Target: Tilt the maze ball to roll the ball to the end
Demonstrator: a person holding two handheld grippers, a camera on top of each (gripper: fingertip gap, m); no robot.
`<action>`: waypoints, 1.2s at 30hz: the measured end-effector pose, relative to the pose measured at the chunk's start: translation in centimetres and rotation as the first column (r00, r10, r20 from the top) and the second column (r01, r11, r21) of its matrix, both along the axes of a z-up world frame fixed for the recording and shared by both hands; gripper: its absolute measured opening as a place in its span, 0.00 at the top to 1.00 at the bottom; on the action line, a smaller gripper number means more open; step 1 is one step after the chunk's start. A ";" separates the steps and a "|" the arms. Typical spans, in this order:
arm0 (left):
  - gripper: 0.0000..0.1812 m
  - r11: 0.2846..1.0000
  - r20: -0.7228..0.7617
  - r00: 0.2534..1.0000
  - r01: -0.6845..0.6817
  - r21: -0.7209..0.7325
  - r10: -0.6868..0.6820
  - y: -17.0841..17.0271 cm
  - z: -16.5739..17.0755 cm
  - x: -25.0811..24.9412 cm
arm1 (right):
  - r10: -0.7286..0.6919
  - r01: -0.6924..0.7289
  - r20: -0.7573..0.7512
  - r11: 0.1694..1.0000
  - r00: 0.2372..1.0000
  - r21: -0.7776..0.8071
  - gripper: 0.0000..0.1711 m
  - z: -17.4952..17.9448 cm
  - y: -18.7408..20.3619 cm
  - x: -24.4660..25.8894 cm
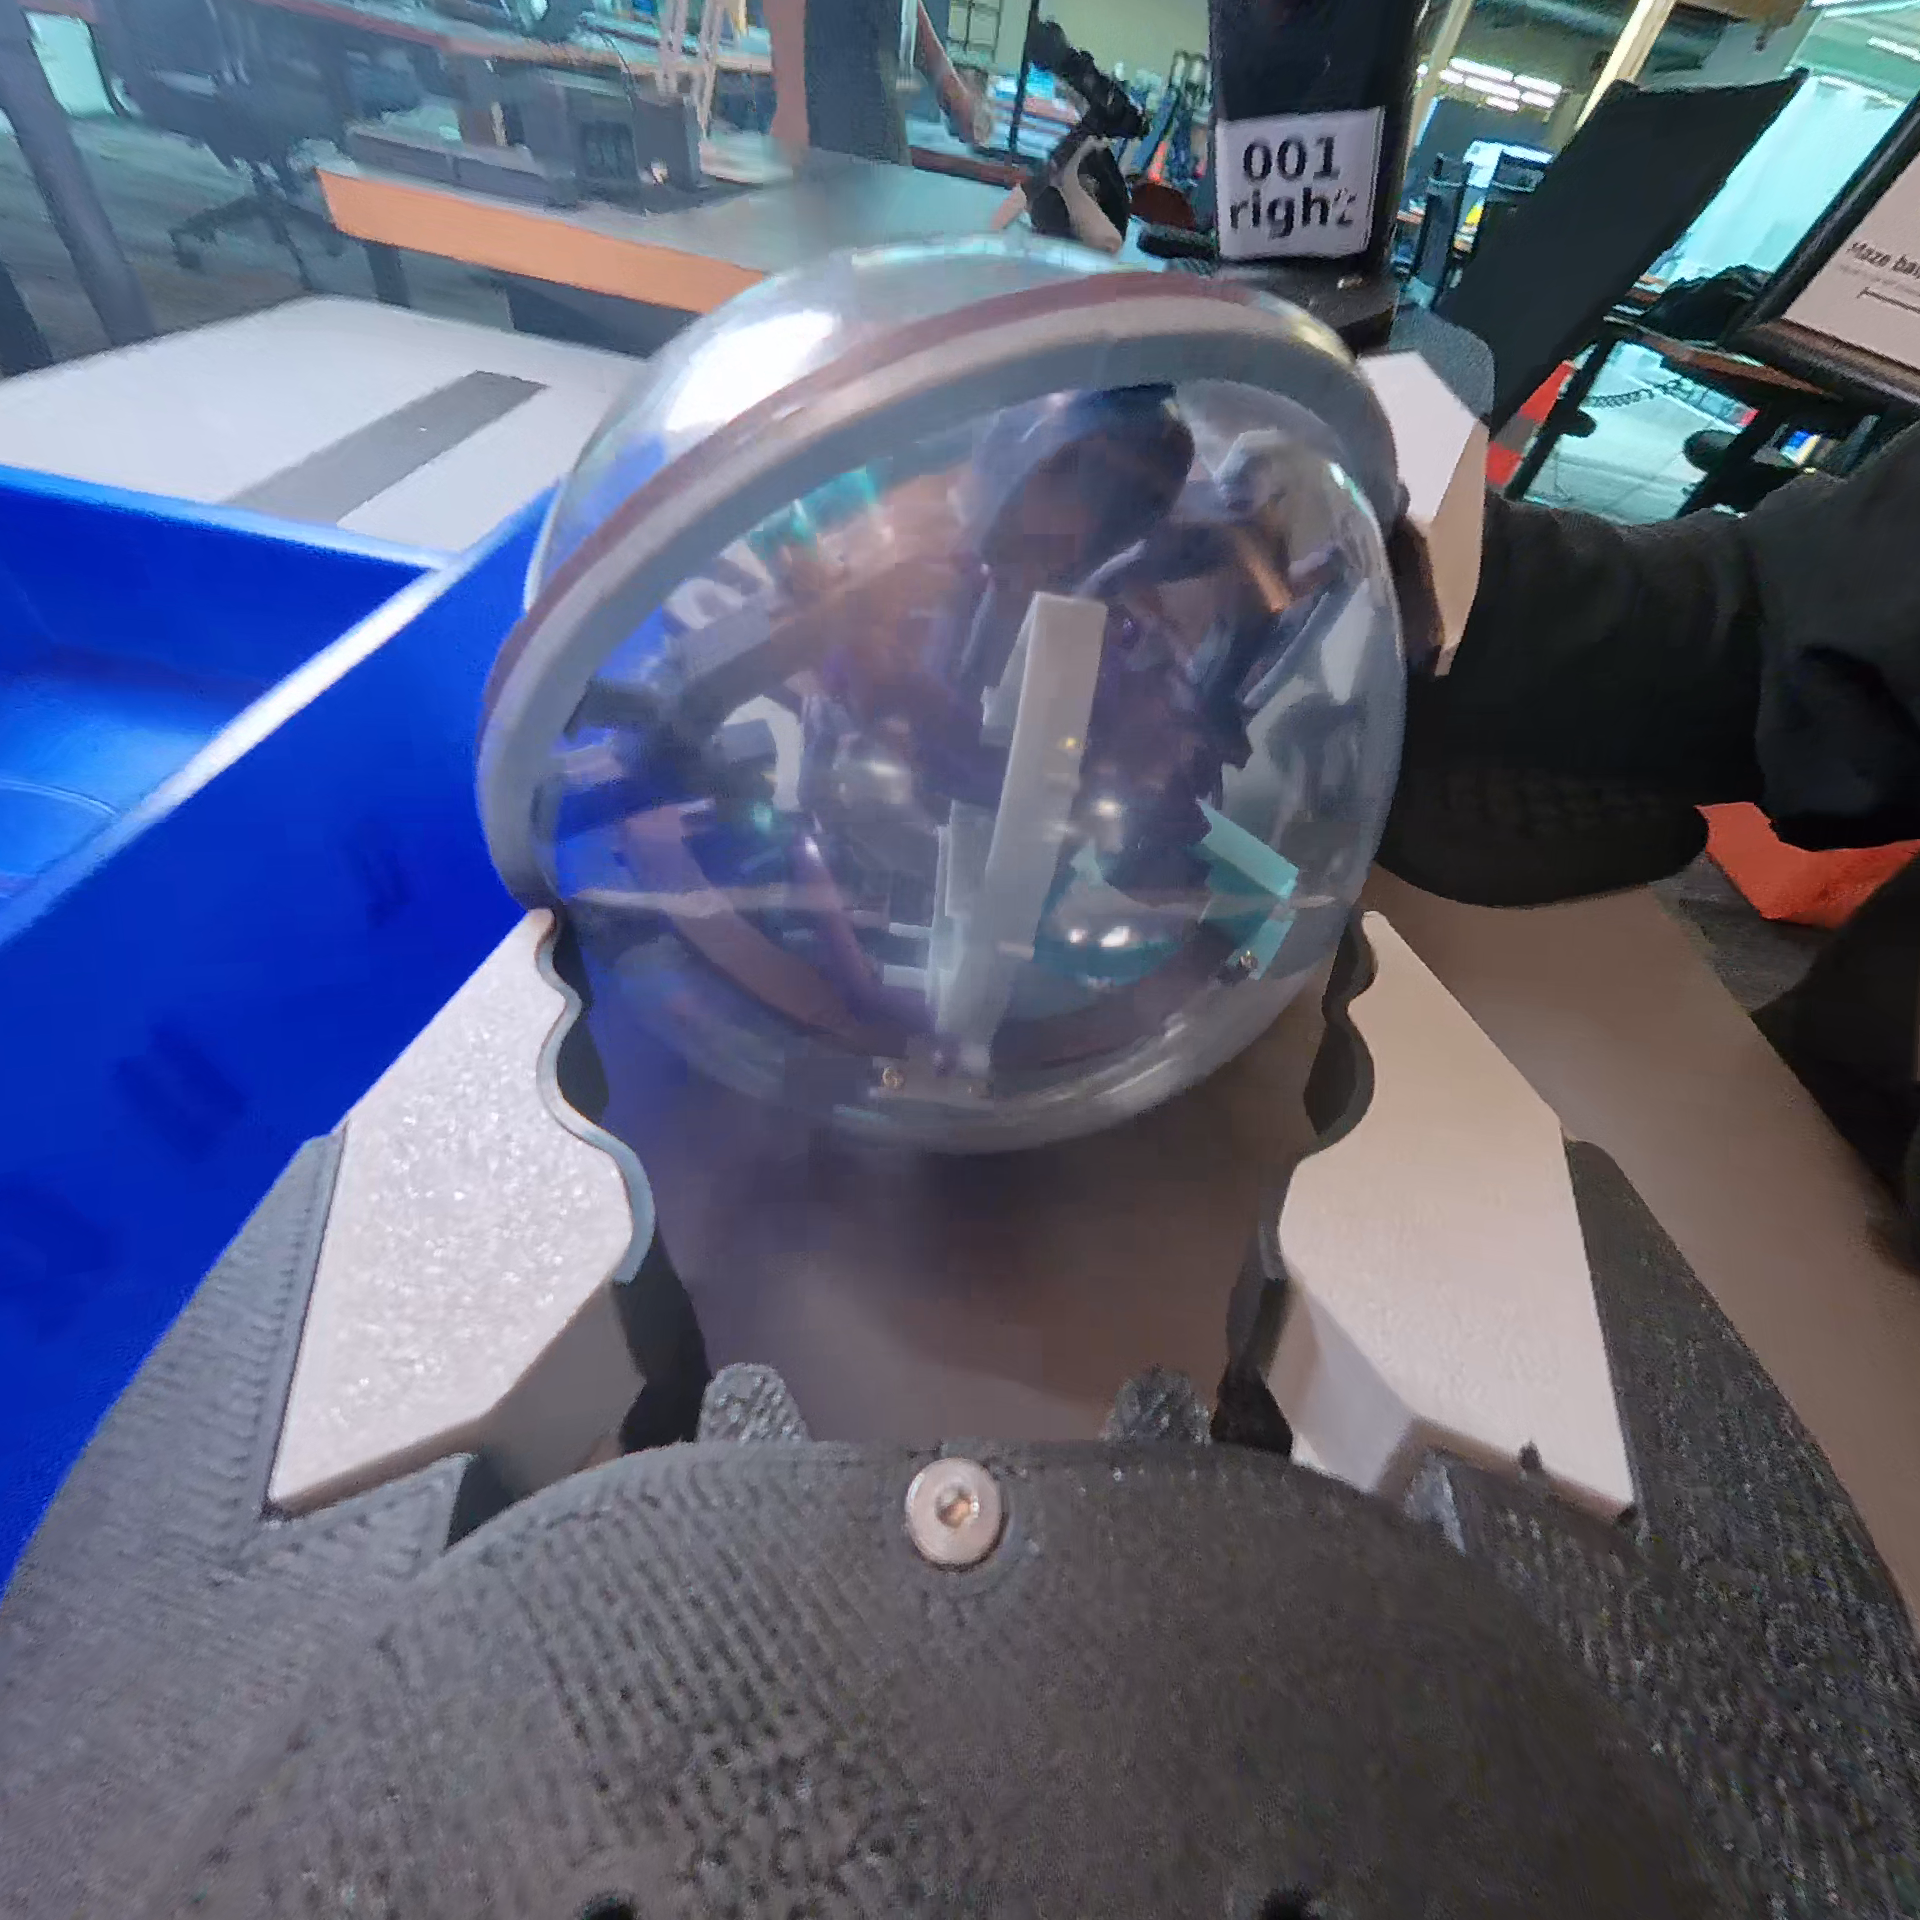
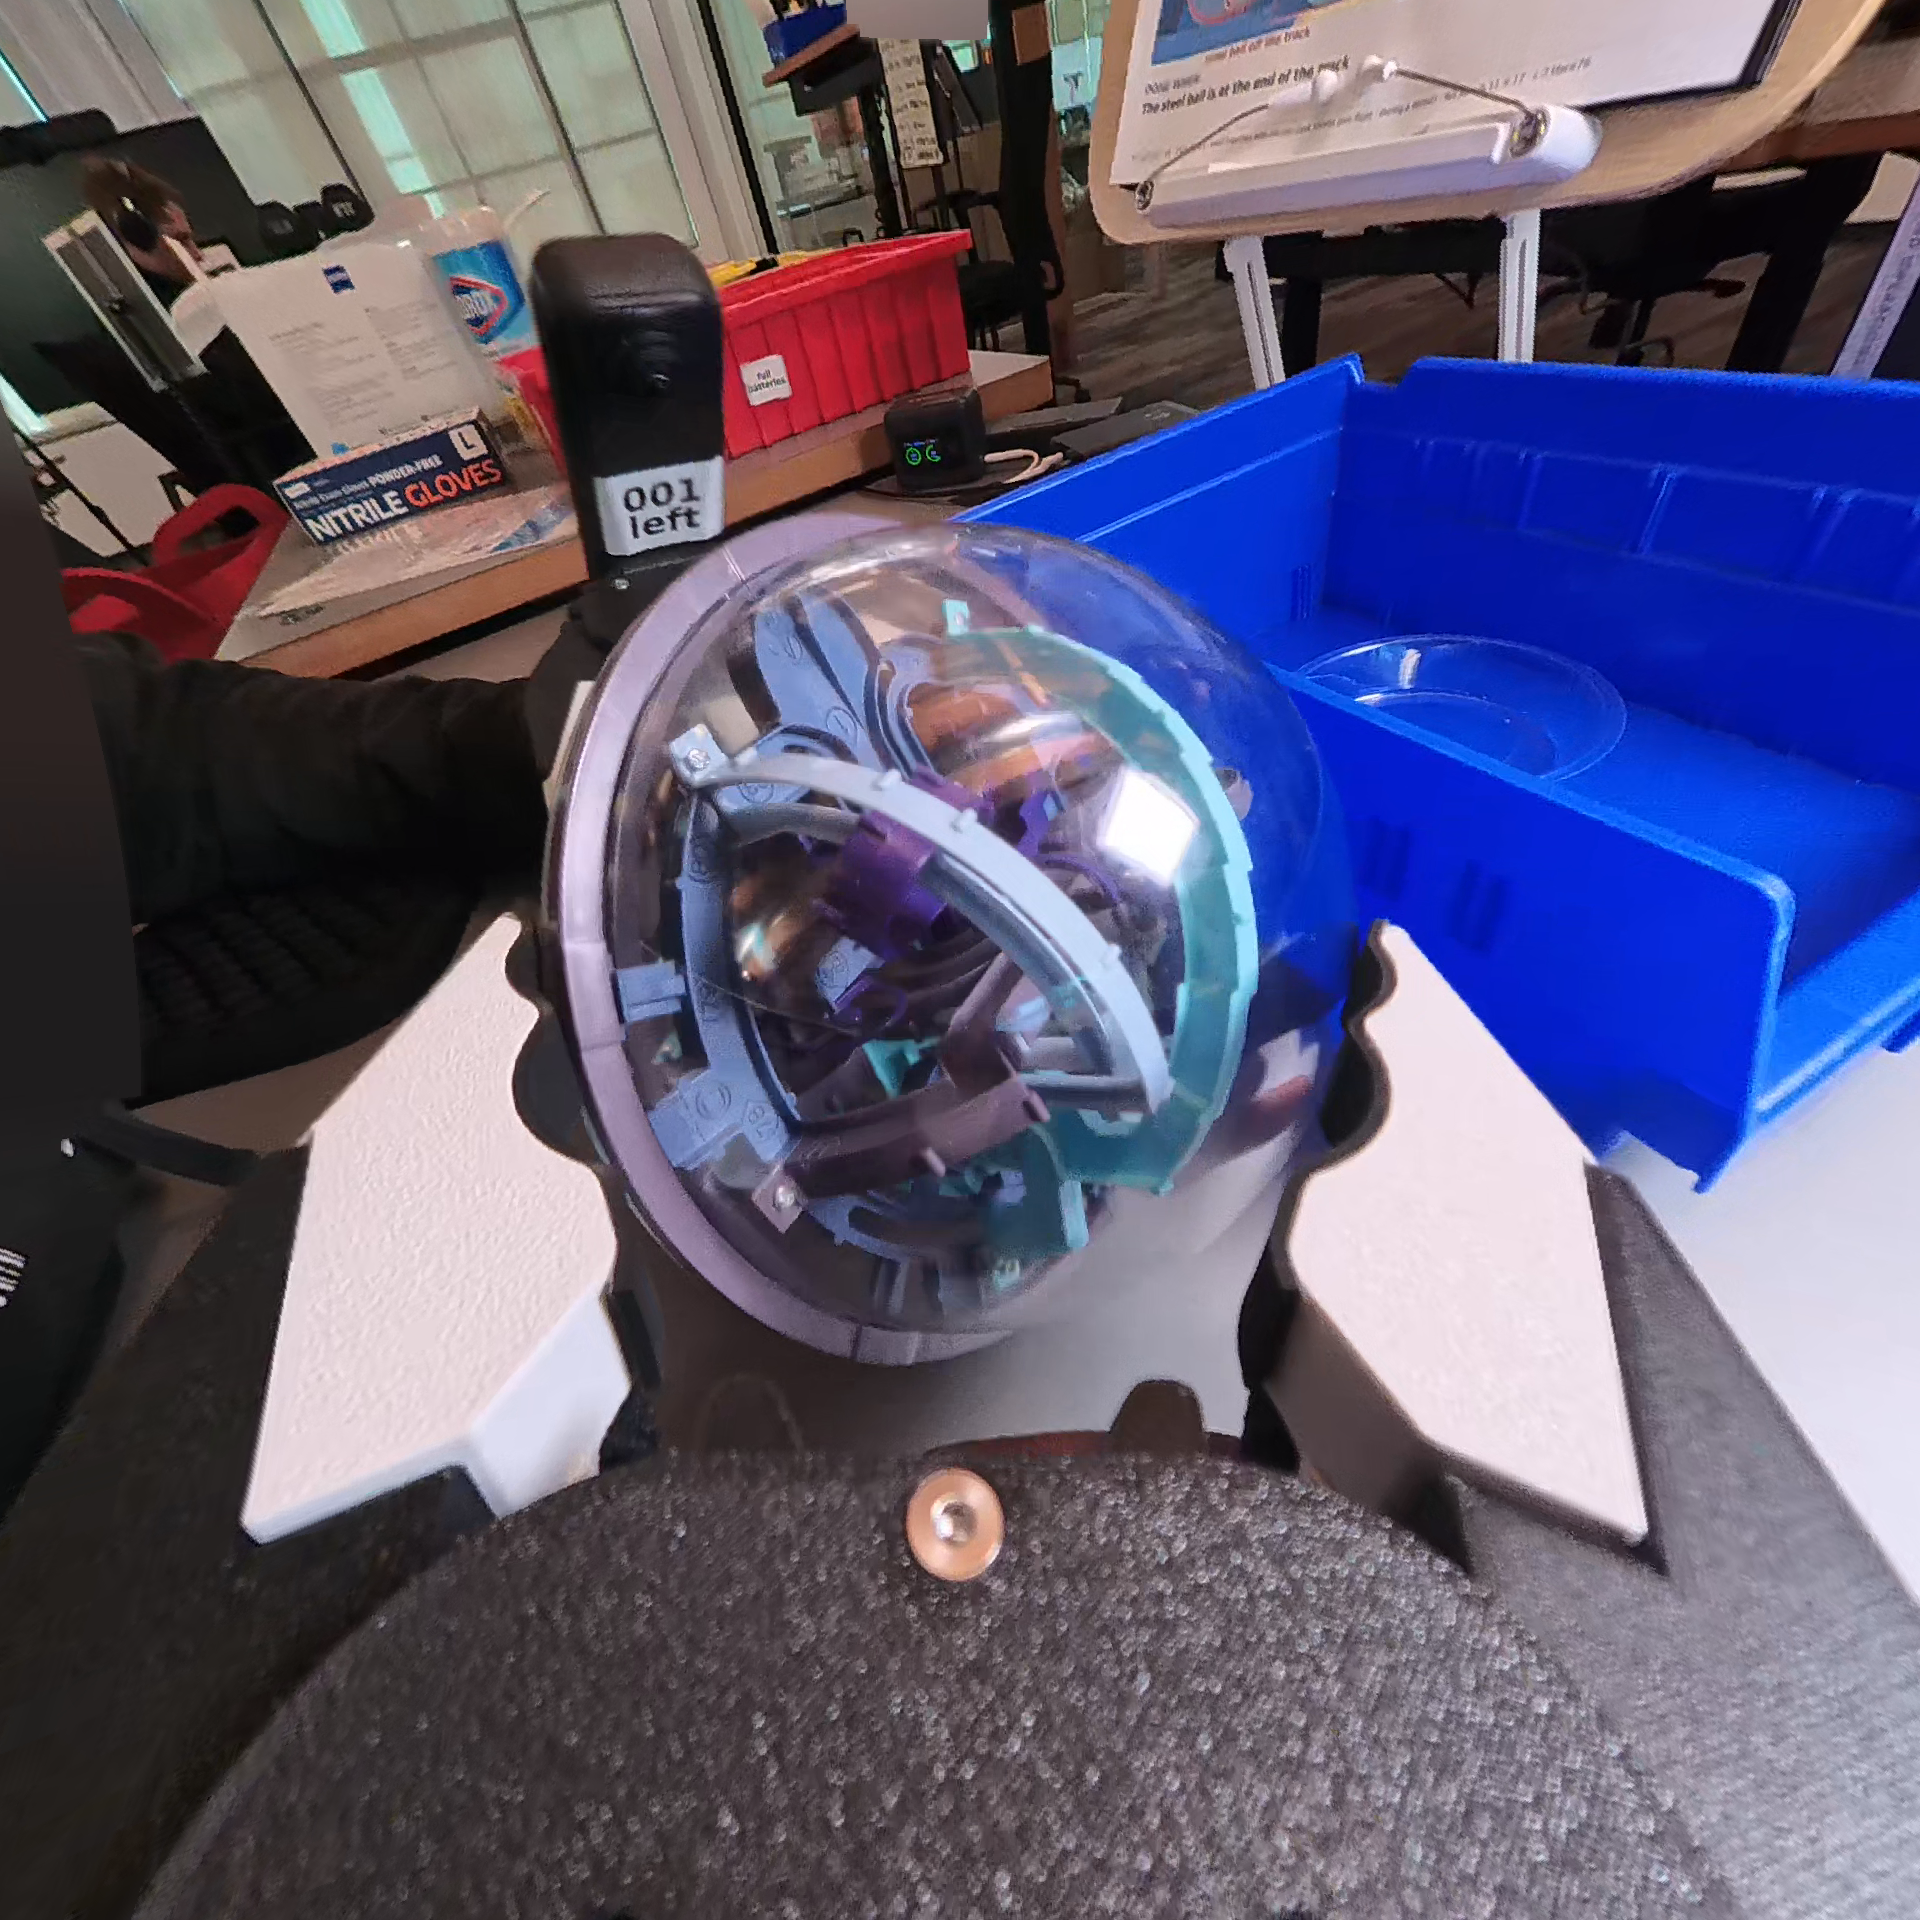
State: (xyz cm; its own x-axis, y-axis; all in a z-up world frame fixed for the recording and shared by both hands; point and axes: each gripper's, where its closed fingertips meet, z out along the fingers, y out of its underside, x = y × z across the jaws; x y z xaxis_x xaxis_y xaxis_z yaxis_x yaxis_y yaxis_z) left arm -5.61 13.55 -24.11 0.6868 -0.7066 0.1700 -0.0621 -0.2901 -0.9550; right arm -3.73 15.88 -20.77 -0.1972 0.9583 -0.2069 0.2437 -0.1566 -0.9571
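Note:
The maze ball (image 1: pixel 935 665) is a clear sphere with a grey seam ring and grey, purple and teal tracks inside. It is tilted, with the seam ring slanting. My left gripper (image 1: pixel 956 935) has its white fingers (image 1: pixel 468 1143) pressed on both sides of the sphere's lower half. My right gripper (image 2: pixel 945 987) grips the same maze ball (image 2: pixel 935 935) from the opposite side, its fingers (image 2: pixel 436 1195) against the shell. The right gripper also shows beyond the ball in the left wrist view (image 1: pixel 1423 457), held by a black-gloved hand (image 1: pixel 1610 675). I cannot make out the small steel ball inside.
A blue plastic bin (image 1: pixel 208 779) stands close beside the ball; in the right wrist view the bin (image 2: pixel 1621 520) holds a clear dome-shaped stand (image 2: pixel 1455 707). The white table (image 2: pixel 1818 1247) lies below. Desks, a red bin (image 2: pixel 852 322) and an instruction board (image 2: pixel 1403 94) stand behind.

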 end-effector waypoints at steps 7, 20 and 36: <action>0.27 0.996 0.062 0.998 0.025 -0.087 -0.019 -0.2 -0.7 -0.1 | 0.037 -0.033 -0.025 0.984 0.999 0.173 0.17 -0.1 -0.2 1.3; 0.27 0.986 -0.064 0.994 -0.077 0.151 0.087 -0.5 3.3 -3.1 | 0.050 -0.084 0.100 0.926 0.994 0.369 0.19 -0.6 -0.2 -0.2; 0.27 0.986 -0.245 0.963 -0.072 0.149 0.107 0.1 -0.3 -2.2 | 0.086 -0.119 0.129 0.955 0.988 0.270 0.16 -1.5 0.9 0.0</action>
